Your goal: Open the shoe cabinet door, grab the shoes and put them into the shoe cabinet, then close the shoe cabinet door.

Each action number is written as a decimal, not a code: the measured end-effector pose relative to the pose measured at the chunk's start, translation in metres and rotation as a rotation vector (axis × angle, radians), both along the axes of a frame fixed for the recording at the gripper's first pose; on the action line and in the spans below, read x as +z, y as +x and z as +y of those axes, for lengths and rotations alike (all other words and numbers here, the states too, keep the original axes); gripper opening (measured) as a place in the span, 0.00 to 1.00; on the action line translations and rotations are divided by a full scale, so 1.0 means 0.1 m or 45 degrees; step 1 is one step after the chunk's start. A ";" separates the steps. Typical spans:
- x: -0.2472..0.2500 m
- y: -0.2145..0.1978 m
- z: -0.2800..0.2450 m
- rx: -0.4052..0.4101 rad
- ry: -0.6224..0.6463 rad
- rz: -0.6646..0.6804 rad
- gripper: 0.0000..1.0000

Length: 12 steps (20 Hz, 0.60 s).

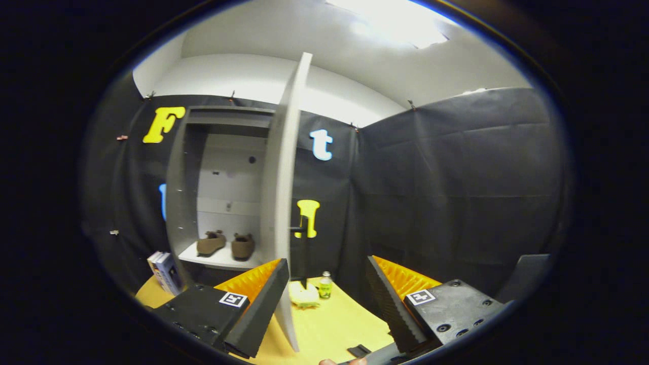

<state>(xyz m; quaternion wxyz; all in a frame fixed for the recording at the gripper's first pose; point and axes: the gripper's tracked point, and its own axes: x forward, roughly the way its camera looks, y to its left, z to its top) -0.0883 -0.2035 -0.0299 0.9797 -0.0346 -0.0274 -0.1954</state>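
Gripper (324,309) fingers spreading wide, cabinet door (284,203) edge standing btwn them, untouched. Brown shoes (225,244) sitting on shelf (213,259) inside, ~11 o'clock

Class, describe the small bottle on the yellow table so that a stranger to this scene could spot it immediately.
Start at the grey shoe cabinet and its open door. Just past the door's lower edge, beyond the open gripper, a small bottle stands on the yellow table. Its yellow-green contents distinguish it from the pale object beside it.
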 end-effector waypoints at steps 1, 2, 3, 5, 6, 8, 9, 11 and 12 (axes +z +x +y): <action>-0.01 0.03 -0.16 -0.035 0.002 0.004 0.98; -0.04 0.07 -0.29 -0.058 0.021 0.014 0.98; -0.06 0.13 -0.41 -0.076 0.037 0.018 0.98; -0.15 0.29 -0.60 -0.101 0.039 0.037 0.98; -0.23 0.40 -0.65 -0.104 0.045 0.054 0.98; -0.30 0.60 -0.66 -0.079 0.088 0.079 0.98; -0.34 0.68 -0.67 -0.065 0.112 0.091 0.98; -0.41 0.81 -0.68 -0.046 0.130 0.111 0.98; -0.44 0.85 -0.65 -0.032 0.135 0.122 0.98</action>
